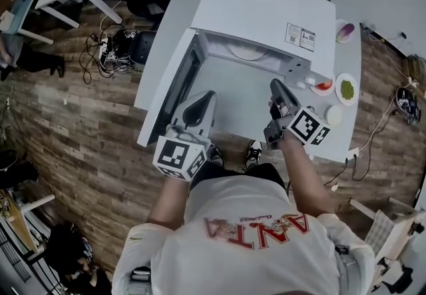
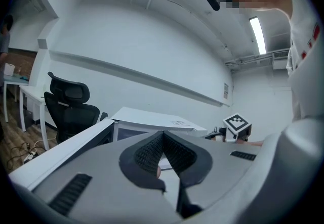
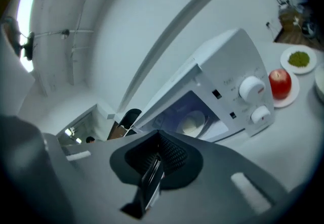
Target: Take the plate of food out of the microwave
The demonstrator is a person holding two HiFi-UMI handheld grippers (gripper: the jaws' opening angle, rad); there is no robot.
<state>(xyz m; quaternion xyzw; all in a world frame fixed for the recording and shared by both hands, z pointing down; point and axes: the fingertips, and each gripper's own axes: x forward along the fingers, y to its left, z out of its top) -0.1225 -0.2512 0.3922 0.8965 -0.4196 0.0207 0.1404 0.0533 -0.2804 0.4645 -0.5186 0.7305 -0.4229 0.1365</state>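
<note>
Both your left gripper (image 1: 207,96) and right gripper (image 1: 277,85) have jaws together, empty. You're at the reach: the plate (image 1: 247,52) sits ahead inside the open microwave (image 1: 266,7); spread jaws for its rim.

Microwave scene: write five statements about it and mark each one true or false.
1. The microwave door stands open. True.
2. The plate lies on the table in front of the microwave. False: it sits inside the microwave.
3. The right gripper is clamped on the plate. False: its jaws are together with nothing between them, outside the opening.
4. A red apple sits beside the microwave on its knob side. True.
5. The left gripper reaches deep into the microwave. False: it hangs in front of the opening, jaws together and empty.
</note>
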